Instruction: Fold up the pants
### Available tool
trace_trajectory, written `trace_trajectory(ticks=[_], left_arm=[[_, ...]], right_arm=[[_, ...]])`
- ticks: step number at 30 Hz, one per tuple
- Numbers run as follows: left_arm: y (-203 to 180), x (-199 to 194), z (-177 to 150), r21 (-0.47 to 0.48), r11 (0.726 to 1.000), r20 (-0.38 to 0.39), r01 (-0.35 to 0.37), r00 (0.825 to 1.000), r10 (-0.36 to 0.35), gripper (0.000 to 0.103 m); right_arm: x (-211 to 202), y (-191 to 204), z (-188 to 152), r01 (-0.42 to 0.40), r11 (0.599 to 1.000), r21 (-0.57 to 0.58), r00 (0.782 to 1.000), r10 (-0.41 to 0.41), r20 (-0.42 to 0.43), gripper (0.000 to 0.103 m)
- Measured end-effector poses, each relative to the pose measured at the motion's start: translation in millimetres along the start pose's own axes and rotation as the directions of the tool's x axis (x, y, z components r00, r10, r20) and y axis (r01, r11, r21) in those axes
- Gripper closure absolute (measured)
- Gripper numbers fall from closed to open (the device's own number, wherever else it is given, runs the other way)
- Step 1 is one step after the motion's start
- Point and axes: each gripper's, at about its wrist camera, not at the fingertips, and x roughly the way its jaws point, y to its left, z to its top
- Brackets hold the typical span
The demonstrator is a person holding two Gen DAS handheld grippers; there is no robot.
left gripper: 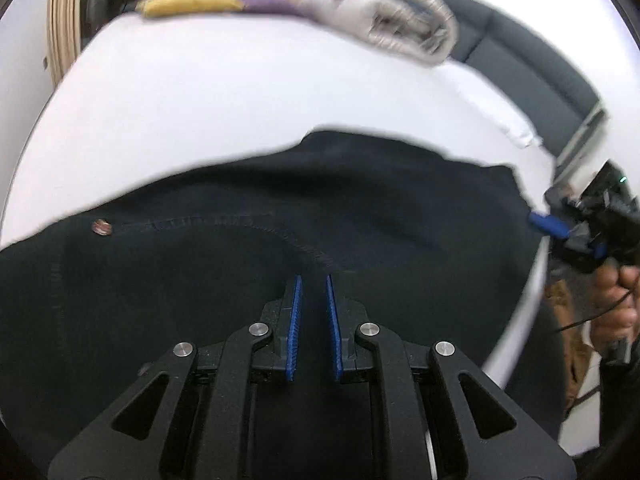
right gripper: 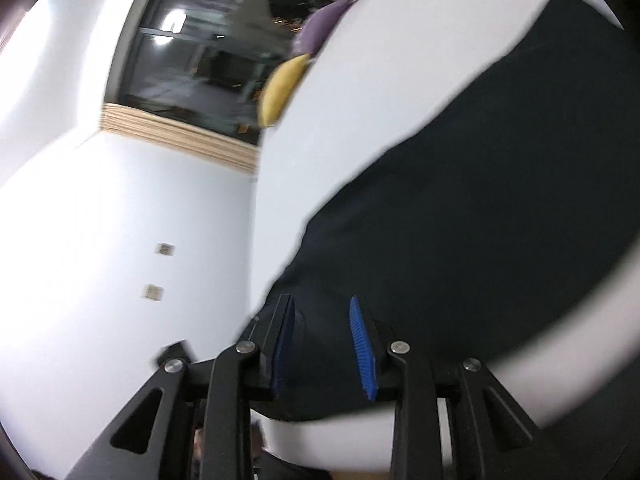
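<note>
Broad white smooth desk [left gripper: 200, 100], bare around the dark navy stitched denim pants [left gripper: 280, 208] spread flat across its near side. Piled yellow, purple and grey cloth [left gripper: 280, 4] along the far edge. Left gripper [left gripper: 312, 284] fingers narrow, nothing visibly pinched; right gripper [right gripper: 324, 312] fingers parted, pants hem between.

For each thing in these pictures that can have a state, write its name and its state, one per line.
Black pants: spread on the white table, button side up.
Left hand-held gripper: nearly shut; whether it pinches cloth is unclear.
Right hand-held gripper: jaws apart over the pants' edge, pads not pressing.
Pile of clothes: bunched at the table's far edge.
</note>
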Motion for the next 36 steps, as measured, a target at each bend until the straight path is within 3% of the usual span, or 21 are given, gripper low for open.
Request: trace_trajectory(ticks=[3,5,7,9,10,12,14,16,17,18,19,20,21,23,24,26,28,30,33,35,36], left_arm=[[17,10,-9,-0.061,0.996,0.011,0.060,0.998,-0.060,0.091],[23,9,-11,-0.078,0.993,0.013,0.084,0.996,-0.083,0.091],[23,9,-12,-0.081,0.992,0.014,0.094,0.996,-0.093,0.091],[22,6,-14,-0.076,0.993,0.018,0.088,0.996,-0.087,0.091],[22,5,-16,-0.076,0.993,0.023,0.086,0.996,-0.085,0.091],[22,3,-20,-0.082,0.993,0.030,0.089,0.996,-0.086,0.091],[24,-4,-26,-0.094,0.993,0.032,0.073,0.997,-0.070,0.091],[27,-19,-29,-0.086,0.996,0.029,0.016,0.999,-0.013,0.091],[24,-25,-27,-0.078,0.997,0.031,-0.018,0.999,0.021,0.091],[22,-34,-23,-0.068,0.997,0.037,-0.046,0.998,0.048,0.091],[20,-37,-19,-0.066,0.997,0.045,-0.034,0.998,0.037,0.091],[17,-39,-12,-0.064,0.998,0.053,-0.014,0.998,0.017,0.091],[11,-38,0,-0.045,0.999,0.064,0.007,0.998,-0.004,0.091],[-11,-27,26,0.014,0.999,0.076,0.041,0.996,-0.042,0.091],[-22,-18,38,0.041,0.996,0.070,0.081,0.994,-0.084,0.091],[-35,1,52,0.061,0.991,0.048,0.120,0.991,-0.123,0.091],[-41,27,58,0.072,0.992,0.013,0.102,0.995,-0.103,0.091],[-31,50,56,0.039,0.997,-0.017,0.060,0.998,-0.059,0.091],[6,60,51,-0.114,0.971,0.002,0.210,0.978,-0.211,0.093],[23,63,52,-0.172,0.952,0.010,0.252,0.967,-0.254,0.096],[27,63,52,-0.176,0.948,0.012,0.264,0.964,-0.266,0.096]], right_arm=[[30,-26,19,0.016,0.999,0.032,0.999,-0.015,-0.042,0.072],[37,-51,28,0.087,0.994,0.072,0.995,-0.083,-0.057,0.072],[32,-81,36,0.128,0.986,0.108,0.991,-0.124,-0.042,0.103],[8,-117,47,0.063,0.977,0.205,0.997,-0.072,0.034,0.103],[-3,-122,50,0.071,0.976,0.206,0.993,-0.088,0.073,0.103],[-38,-133,62,0.158,0.970,0.183,0.964,-0.192,0.186,0.103],[-71,-150,75,0.224,0.948,0.228,0.921,-0.282,0.270,0.103],[-100,-156,86,0.327,0.899,0.292,0.847,-0.416,0.332,0.103],[-112,-152,90,0.397,0.859,0.324,0.795,-0.498,0.346,0.103],[-119,-142,92,0.442,0.829,0.343,0.756,-0.550,0.354,0.097],[-121,-124,91,0.445,0.833,0.329,0.750,-0.548,0.371,0.098],[-114,-109,90,0.411,0.865,0.288,0.781,-0.497,0.378,0.098],[-98,-89,87,0.358,0.906,0.227,0.834,-0.420,0.357,0.098],[-42,-46,77,0.234,0.967,0.097,0.939,-0.251,0.234,0.098],[-3,-20,68,0.169,0.985,0.028,0.975,-0.171,0.142,0.098],[59,14,51,0.076,0.996,-0.035,0.997,-0.077,-0.001,0.098],[116,32,38,0.017,0.999,-0.032,0.990,-0.021,-0.139,0.098],[160,33,33,0.005,1.000,-0.025,0.977,-0.010,-0.212,0.098],[179,-11,49,0.069,0.995,0.073,0.980,-0.054,-0.193,0.102],[168,-47,68,-0.010,0.988,0.155,0.991,0.030,-0.127,0.103],[157,-57,75,-0.017,0.984,0.175,0.997,0.030,-0.071,0.103]])
